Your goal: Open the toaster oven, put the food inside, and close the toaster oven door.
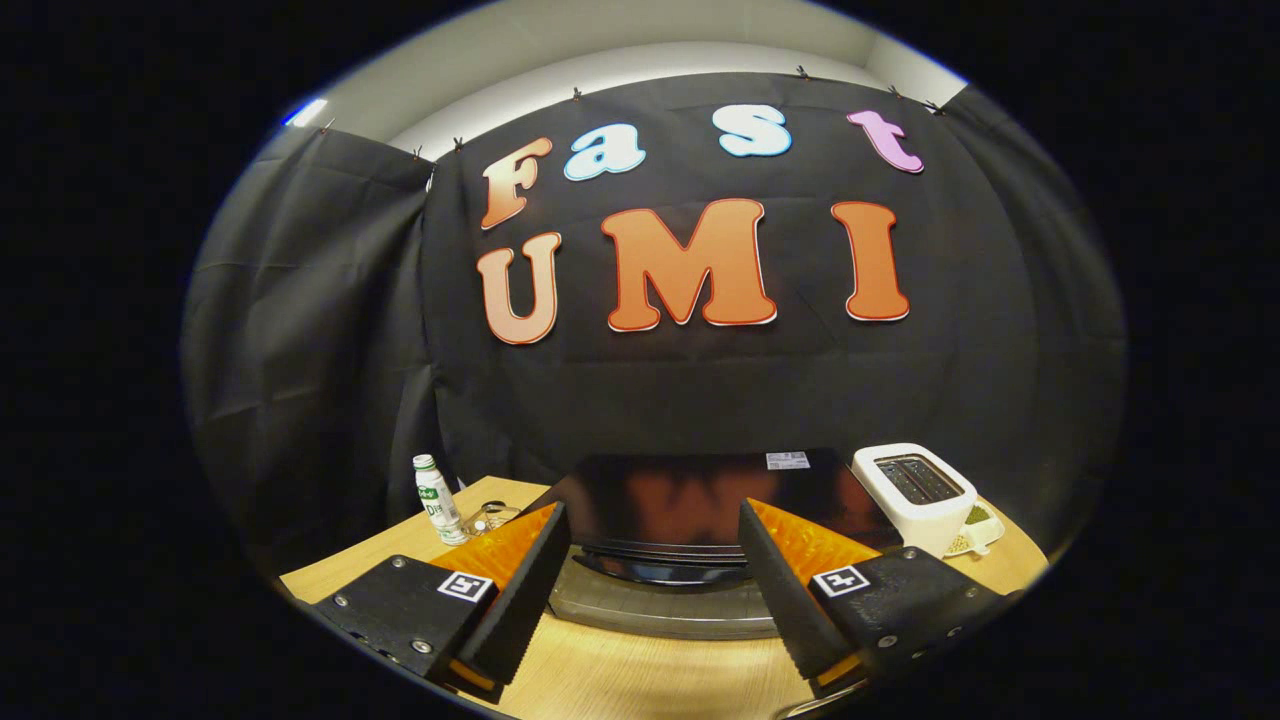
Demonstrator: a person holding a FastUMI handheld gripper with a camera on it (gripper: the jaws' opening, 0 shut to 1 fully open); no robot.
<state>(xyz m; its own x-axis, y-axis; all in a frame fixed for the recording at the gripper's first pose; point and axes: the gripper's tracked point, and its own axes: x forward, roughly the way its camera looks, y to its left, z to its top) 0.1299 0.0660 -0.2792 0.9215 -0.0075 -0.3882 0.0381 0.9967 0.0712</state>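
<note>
- The hand-held gripper (pixel 655 590) hangs above the near part of a wooden desk (pixel 620 680), its two fingers spread wide with nothing between them but open air.
- Each finger is black with a ridged inner pad and an orange panel behind it; the left finger (pixel 515 595) and the right finger (pixel 790 600) each have a small square black-and-white marker on the block behind them.
- The toaster oven (pixel 690 520) sits on the desk just ahead of the fingertips, seen from above and in front; its glossy black top mirrors the wall behind it.
- In the gap between the fingers, the oven's front upper edge shows as dark curved bands above a grey strip; whether the door is shut or ajar cannot be told from this angle.
- A small white sticker (pixel 787 460) lies on the far right of the oven's top.
- To the right of the oven, beyond the right finger, stands a white pop-up toaster (pixel 915 490) with two slots on top.
- Just beside that toaster, at the desk's right edge, a small light dish (pixel 978 530) holds something greenish; what it is cannot be made out.
- Beyond the left finger, near the desk's far left corner, a white bottle (pixel 435 500) with a green cap stands upright, with a small clear item (pixel 490 520) just beside it.
</note>
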